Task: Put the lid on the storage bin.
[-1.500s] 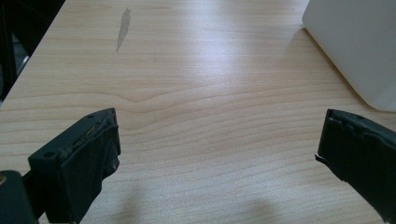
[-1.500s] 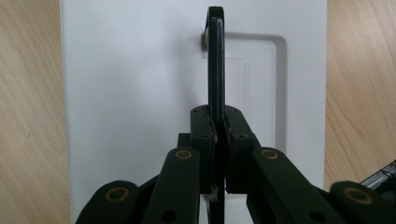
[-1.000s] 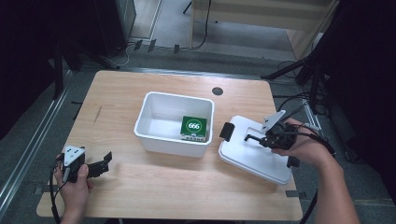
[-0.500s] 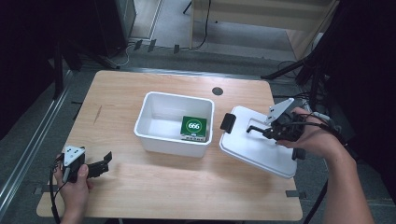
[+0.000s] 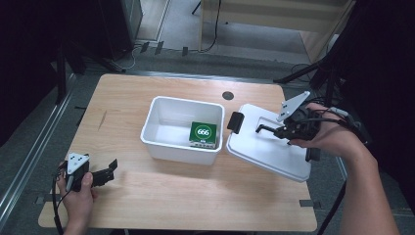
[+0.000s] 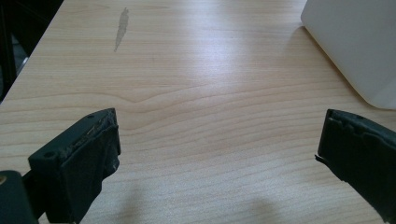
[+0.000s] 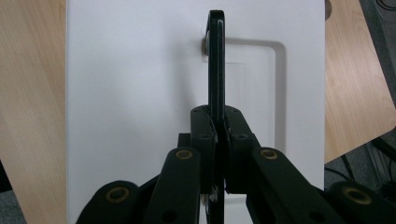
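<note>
Lifted since a second ago, the white lid (image 5: pixel 266 147) now tilts with its left edge raised near the white bin (image 5: pixel 182 129), its right end lower over the wooden surface (image 5: pixel 122 112). The right gripper (image 5: pixel 264 129) has risen with it, and its fingers (image 7: pixel 201 140) are clenched on the lid's black handle (image 7: pixel 215 60), which stands edge-on between them in the right gripper view. The right hand (image 5: pixel 325 137) comes in from the right edge, forearm angled up from the lower right corner, the gripper pointing left. The left hand (image 5: pixel 76 193) has kept its place at the near left corner of the surface, holding the left gripper (image 5: pixel 110 169) low and pointing right; its fingers (image 6: pixel 81 158) are spread wide with only bare wood between them.

Count: one bin, one lid, one green pack marked 666 (image 5: pixel 203 134) lying inside the bin, two black latches on the lid, one (image 5: pixel 235 122) at its left end and one (image 5: pixel 312 154) by the right hand.

Light wood grain covers the surface, with a dark round hole (image 5: pixel 228 95) at its far edge. Beyond lies grey floor (image 5: pixel 195 29) with cables and dark stands.
</note>
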The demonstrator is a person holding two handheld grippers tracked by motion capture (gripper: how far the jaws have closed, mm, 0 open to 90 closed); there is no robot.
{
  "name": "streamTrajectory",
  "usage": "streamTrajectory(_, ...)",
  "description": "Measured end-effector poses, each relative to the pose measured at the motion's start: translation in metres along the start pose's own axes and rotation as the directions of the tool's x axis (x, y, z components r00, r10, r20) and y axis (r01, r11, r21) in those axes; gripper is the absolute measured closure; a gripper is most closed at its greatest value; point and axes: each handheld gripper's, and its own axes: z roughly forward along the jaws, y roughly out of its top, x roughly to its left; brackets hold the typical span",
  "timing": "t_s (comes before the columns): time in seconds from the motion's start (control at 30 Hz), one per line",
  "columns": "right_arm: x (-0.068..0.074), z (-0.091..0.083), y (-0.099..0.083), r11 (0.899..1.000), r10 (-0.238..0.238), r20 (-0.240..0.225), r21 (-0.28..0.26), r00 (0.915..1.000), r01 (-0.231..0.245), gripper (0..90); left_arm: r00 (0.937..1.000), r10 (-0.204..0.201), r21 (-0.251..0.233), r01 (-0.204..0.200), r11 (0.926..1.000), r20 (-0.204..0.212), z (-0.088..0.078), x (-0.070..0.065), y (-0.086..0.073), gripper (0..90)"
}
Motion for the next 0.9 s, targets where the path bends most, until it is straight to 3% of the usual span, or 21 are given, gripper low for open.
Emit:
streamTrajectory(0.6,0.003,0.010,0.067,0.998,-0.066,-0.032,-0.028,0.9973,0.065,85.6,1.0000,-0.009,0.002,0.009,1.0000,-0.001,-0.001,0.001,0.000,0.0)
streamTrajectory(0.9,0.008,0.023,0.103,0.991,-0.131,-0.050,-0.044,0.9901,0.129,85.5,0.9999,-0.012,0.000,0.012,0.9999,0.001,-0.001,0.002,0.000,0.0)
